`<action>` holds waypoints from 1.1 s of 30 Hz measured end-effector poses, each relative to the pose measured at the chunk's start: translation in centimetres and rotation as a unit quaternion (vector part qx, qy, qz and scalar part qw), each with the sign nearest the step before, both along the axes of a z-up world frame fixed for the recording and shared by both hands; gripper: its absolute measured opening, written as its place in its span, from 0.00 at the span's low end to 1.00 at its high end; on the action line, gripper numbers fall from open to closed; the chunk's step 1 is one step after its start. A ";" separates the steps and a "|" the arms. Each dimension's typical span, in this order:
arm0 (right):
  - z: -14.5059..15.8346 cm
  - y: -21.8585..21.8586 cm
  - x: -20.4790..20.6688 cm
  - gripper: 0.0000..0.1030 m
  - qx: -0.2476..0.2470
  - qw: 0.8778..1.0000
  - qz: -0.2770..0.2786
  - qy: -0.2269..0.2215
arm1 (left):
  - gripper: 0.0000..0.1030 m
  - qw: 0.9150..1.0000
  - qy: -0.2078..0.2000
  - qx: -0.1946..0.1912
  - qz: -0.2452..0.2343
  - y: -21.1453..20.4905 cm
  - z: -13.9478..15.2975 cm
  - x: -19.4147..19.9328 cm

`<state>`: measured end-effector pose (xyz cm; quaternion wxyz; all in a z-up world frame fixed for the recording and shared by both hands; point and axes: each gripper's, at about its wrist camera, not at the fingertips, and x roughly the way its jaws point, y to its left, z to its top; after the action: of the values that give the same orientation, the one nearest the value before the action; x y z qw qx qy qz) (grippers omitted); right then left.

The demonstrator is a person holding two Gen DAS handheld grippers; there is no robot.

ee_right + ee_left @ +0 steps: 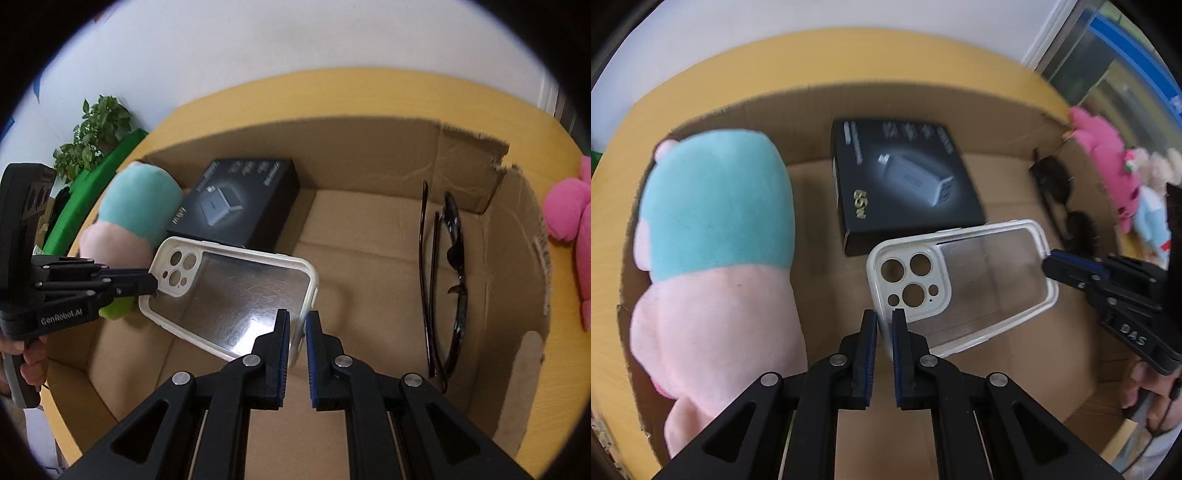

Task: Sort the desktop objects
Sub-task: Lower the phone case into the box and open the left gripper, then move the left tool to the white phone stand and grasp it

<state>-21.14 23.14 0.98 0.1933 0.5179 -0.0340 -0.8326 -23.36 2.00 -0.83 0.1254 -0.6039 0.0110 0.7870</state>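
A clear phone case (975, 280) with a white rim is held in the air over an open cardboard box (923, 99). My left gripper (885, 317) is shut on the case's camera-end edge. My right gripper (297, 321) is shut on the opposite end of the case (240, 291). Each gripper shows in the other's view: the right one (1052, 264) and the left one (153, 282). Inside the box lie a teal and pink plush toy (713, 236), a black charger box (905, 181) and dark sunglasses (448, 280).
The box (369, 140) stands on a yellow round table (295, 88). A pink plush (569, 225) lies outside the box on the right. A potted plant (96, 129) and a green object (107, 173) stand at the far left by the white wall.
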 end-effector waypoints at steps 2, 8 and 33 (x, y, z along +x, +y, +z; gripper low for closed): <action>-0.7 -0.2 -0.3 0.08 0.007 1.000 0.002 -0.013 | 0.03 1.000 -0.007 -0.013 0.001 0.3 -0.7 -0.1; -2.5 0.1 -0.9 0.09 0.015 0.999 -0.011 -0.033 | 0.04 0.999 -0.013 -0.034 0.013 0.6 -1.2 -0.2; 10.0 -1.9 22.0 0.82 0.101 0.958 -0.121 0.239 | 0.99 0.910 0.408 -0.003 0.070 -1.5 18.0 27.2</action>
<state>0.82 21.23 11.00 0.0405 0.3124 0.0354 -0.9484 3.86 0.54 17.19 0.0525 -0.2303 0.0215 0.9715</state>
